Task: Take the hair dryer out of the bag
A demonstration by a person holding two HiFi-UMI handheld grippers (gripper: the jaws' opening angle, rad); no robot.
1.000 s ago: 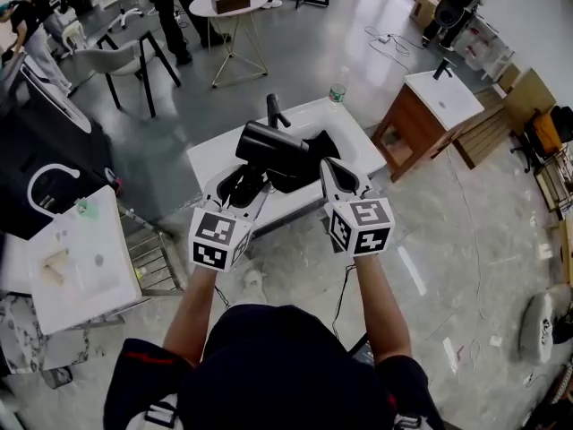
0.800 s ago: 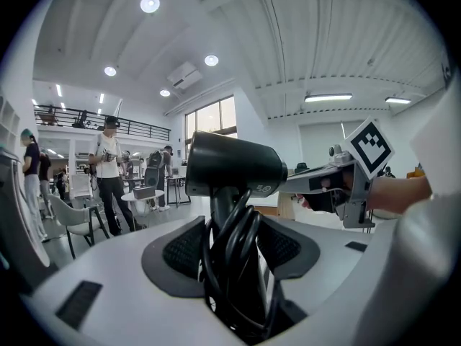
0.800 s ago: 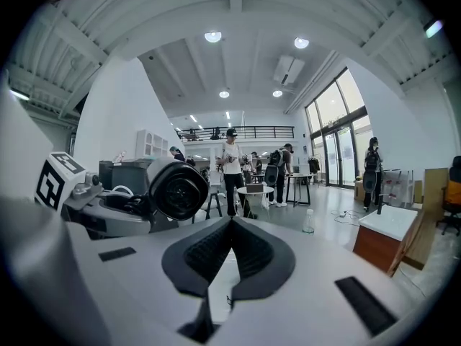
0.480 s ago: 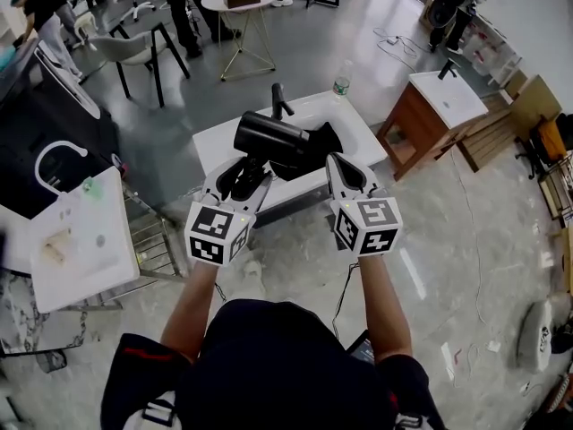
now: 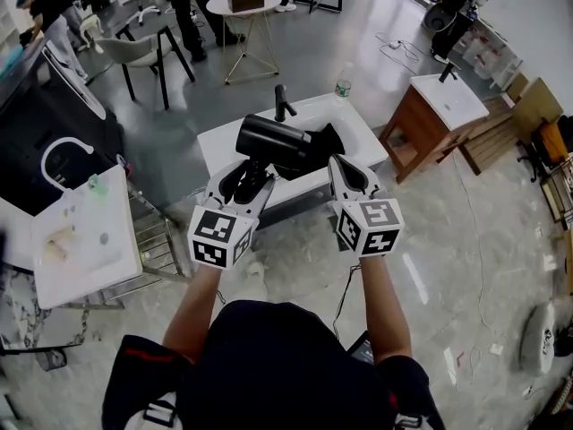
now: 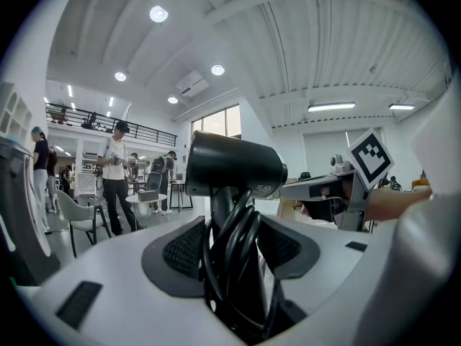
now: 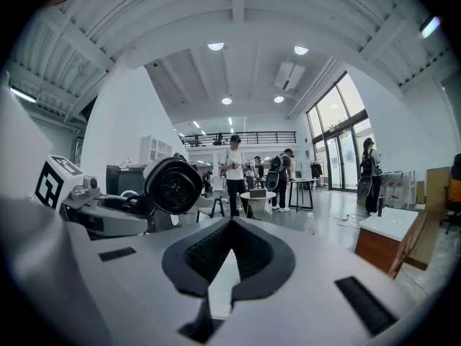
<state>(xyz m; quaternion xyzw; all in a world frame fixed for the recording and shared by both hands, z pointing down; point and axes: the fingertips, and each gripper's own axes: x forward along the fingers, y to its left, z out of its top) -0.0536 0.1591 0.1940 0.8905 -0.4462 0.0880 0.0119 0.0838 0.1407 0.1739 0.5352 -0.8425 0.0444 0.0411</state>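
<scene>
The black hair dryer (image 5: 269, 140) is up in the air over the white counter (image 5: 215, 153). My left gripper (image 5: 243, 179) is shut on its handle and coiled cord. In the left gripper view the dryer's barrel (image 6: 230, 166) stands above the pads, with the cord loops squeezed between them. The black bag (image 5: 320, 143) lies slumped on the counter, below and behind the dryer. My right gripper (image 5: 345, 170) hovers just short of the bag. Its pads (image 7: 248, 254) are closed together with nothing seen between them. From that side the dryer's round rear end (image 7: 173, 186) shows at the left.
A black faucet (image 5: 282, 102) and a bottle (image 5: 341, 86) stand at the counter's far edge. A wooden vanity (image 5: 430, 115) is at the right and a white basin table (image 5: 85, 240) at the left. People, chairs and a small round table (image 5: 243, 5) are further back.
Both grippers have drifted slightly together, and the dryer has travelled with the left one. Neither grip has changed.
</scene>
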